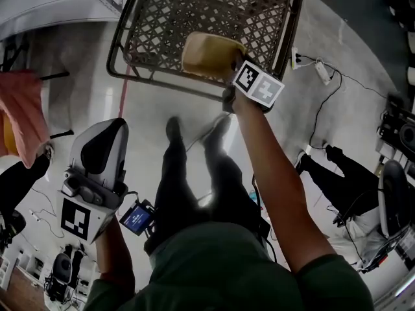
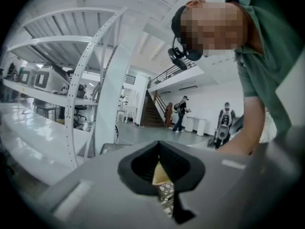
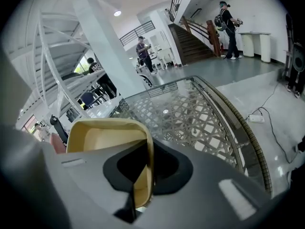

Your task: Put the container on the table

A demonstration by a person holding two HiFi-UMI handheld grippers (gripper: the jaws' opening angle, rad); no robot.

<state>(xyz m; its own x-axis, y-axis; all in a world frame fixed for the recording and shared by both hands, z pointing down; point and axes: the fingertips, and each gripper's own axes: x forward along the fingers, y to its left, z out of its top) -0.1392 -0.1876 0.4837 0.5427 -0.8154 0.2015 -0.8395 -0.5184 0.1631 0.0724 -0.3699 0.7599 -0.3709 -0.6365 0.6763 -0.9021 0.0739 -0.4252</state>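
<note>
I grip the container (image 3: 102, 137) with my right gripper (image 3: 143, 152), fingers narrow on one wall. It is a tan, open-topped tub with rounded corners and a paler inside, at twelve o'clock over the near rim of the lattice-topped bench (image 1: 194, 5). My left gripper (image 1: 104, 146) hangs at eight o'clock, fingers together and empty.

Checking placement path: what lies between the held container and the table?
Nothing shows: in the right gripper view, the lattice table beside the container in the right tongs is bare.
</note>
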